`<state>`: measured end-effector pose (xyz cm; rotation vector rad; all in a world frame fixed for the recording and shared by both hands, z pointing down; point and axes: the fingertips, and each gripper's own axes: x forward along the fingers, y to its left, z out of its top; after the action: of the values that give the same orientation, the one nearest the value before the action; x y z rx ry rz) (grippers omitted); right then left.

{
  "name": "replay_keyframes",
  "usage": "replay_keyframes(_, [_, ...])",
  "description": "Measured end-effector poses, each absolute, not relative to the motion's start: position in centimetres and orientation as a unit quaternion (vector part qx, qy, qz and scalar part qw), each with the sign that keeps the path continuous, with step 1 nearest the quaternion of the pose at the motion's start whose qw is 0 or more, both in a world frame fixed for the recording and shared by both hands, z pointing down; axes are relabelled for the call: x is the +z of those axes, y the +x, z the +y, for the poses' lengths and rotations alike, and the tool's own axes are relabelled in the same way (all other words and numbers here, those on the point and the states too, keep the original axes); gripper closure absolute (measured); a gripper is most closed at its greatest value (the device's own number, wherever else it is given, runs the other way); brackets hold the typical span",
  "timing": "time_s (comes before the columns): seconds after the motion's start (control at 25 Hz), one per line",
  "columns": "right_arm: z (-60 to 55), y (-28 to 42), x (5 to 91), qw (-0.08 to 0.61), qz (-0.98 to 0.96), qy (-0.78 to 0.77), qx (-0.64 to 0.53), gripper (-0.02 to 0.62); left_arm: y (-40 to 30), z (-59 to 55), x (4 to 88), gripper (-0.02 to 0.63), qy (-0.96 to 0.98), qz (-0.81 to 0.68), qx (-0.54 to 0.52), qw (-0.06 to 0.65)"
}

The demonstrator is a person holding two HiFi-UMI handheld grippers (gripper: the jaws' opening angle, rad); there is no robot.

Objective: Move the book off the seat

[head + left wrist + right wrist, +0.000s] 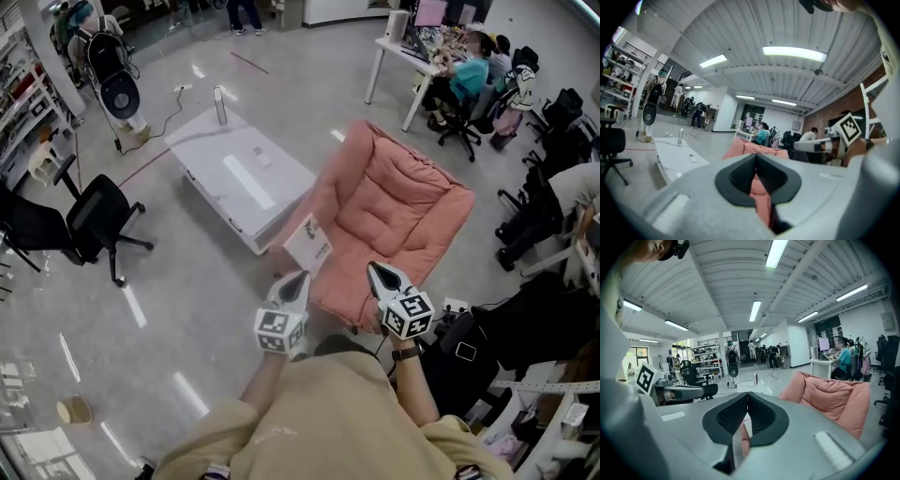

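The book [308, 246] lies at the left front edge of the pink seat [403, 202]. The left hand-held gripper [297, 279], jaws closed and empty, sits just short of it and is nearer. The right hand-held gripper [378, 273], also closed and empty, faces the seat's front middle.

"What's the person wearing?"
"A loose beige top [328, 412], lower centre, and a dark watch [405, 353]."
"And the tools?"
"The left hand-held gripper [300, 276] and the right hand-held gripper [373, 268] are pale grey, with black ribbed pads [740, 176] and a black-and-white marker cube [279, 330] each."
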<state>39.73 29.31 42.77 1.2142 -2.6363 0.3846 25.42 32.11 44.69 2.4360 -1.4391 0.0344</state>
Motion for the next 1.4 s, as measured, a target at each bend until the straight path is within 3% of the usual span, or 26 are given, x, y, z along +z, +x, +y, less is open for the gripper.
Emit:
replay_keyframes(0.44, [20.2, 36.3, 53.9, 0.228, -0.903, 0.319, 0.178, 0.584, 20.2, 27.8, 58.4, 0.601, 0.798, -0.514, 0.053, 0.310])
replay_keyframes(0.76, [11.7, 35.8, 64.6, 0.267, -0.881, 0.289, 0.262, 0.542, 20.6, 23.2, 67.2, 0.498, 0.749, -0.516, 0.090, 0.406])
replay_keyframes(1.0, [7.3, 34.4, 73.0, 0.302, -0.862, 0.238, 0.329, 0.448, 21.0, 19.5, 73.9, 0.466, 0.720, -0.512, 0.094, 0.458])
replay_keyframes(1.4, [2.2, 32.0, 85.9, 0.383, -0.850, 0.164, 0.321, 0.358, 21.8, 15.5, 85.6, 0.322, 0.678, -0.504, 0.107, 0.524])
